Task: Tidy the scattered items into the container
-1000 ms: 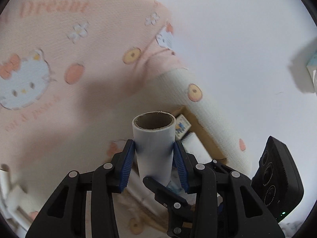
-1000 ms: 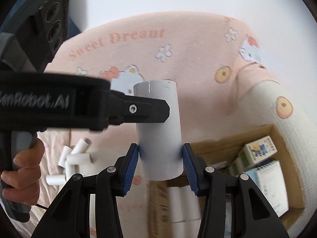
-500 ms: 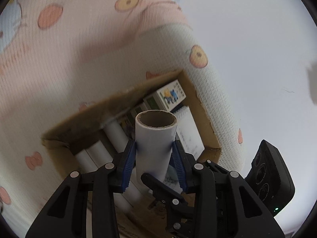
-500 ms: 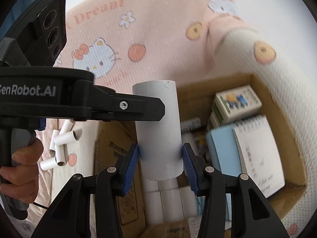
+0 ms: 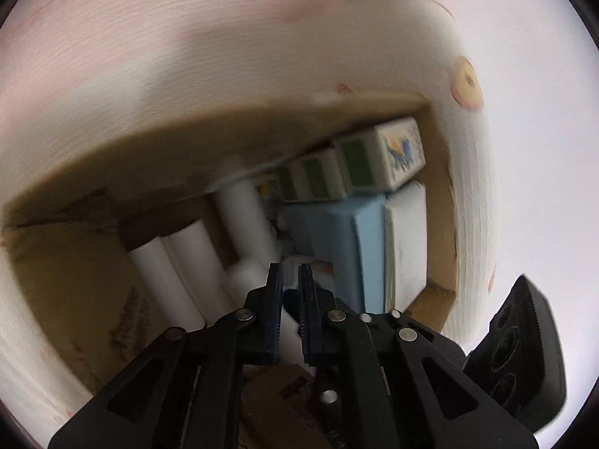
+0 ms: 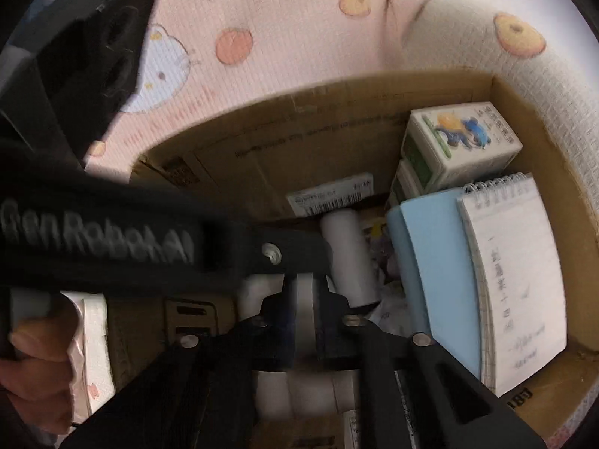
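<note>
Both grippers hang low inside the brown cardboard box (image 5: 75, 269) (image 6: 299, 131). My left gripper (image 5: 290, 280) has its jaws closing, almost together, with nothing between them. It hovers over several white paper rolls (image 5: 179, 269) lying side by side on the box floor. In the right wrist view the left gripper (image 6: 292, 250) crosses from the left as a black body. My right gripper (image 6: 305, 299) is shut and empty, just above a white roll (image 6: 348, 258). More rolls lie below it, partly hidden by the fingers.
The box's right half holds a blue notebook (image 6: 430, 262), a spiral notepad (image 6: 516, 262) and small cartoon-printed cartons (image 6: 460, 142). A pink cartoon blanket (image 6: 280, 18) lies under and around the box. A hand (image 6: 33, 366) grips the left gripper's handle.
Both grippers dropped down into the box. The white rolls they held upright are gone from between the jaws, and both pairs of jaws have closed.
</note>
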`<state>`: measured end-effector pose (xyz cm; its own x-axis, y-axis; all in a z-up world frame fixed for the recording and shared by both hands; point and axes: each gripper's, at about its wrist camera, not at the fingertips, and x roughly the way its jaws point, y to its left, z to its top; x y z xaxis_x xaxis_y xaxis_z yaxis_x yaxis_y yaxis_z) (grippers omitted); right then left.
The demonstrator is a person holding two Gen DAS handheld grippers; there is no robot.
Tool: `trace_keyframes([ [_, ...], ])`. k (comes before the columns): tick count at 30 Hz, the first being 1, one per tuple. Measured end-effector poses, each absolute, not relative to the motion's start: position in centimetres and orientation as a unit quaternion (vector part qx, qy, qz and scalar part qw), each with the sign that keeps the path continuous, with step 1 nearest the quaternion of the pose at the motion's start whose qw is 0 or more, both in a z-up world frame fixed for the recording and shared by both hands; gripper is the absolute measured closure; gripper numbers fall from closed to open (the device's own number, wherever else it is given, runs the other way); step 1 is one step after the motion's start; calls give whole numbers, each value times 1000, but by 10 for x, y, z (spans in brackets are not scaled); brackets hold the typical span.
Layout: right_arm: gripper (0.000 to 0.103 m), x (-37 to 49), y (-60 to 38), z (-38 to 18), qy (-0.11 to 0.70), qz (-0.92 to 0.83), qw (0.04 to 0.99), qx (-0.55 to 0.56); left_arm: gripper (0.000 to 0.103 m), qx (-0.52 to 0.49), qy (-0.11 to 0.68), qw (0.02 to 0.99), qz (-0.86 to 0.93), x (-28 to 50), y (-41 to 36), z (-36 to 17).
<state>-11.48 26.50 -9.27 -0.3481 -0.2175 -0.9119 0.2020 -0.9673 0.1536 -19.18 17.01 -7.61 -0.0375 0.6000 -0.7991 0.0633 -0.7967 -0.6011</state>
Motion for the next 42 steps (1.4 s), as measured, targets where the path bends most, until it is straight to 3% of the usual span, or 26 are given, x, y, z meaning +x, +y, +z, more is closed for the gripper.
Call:
trace_keyframes([
  [5,97,-119,281,-92,0,-823,111,557,95,-686,-195,200,672,-191,181,-75],
  [12,97,-117,296,-88,-16,-813,118,571,75,-712,-156,199,656,-189,199,-79],
  [22,97,-119,311,-81,21,-804,108,584,72,-745,-142,166,631,-186,213,-85],
  [28,97,-124,330,-66,9,-817,74,572,60,-776,-123,151,600,-185,224,-103],
  [42,97,-115,344,-75,20,-800,95,592,50,-813,-65,80,573,-173,245,-144],
])
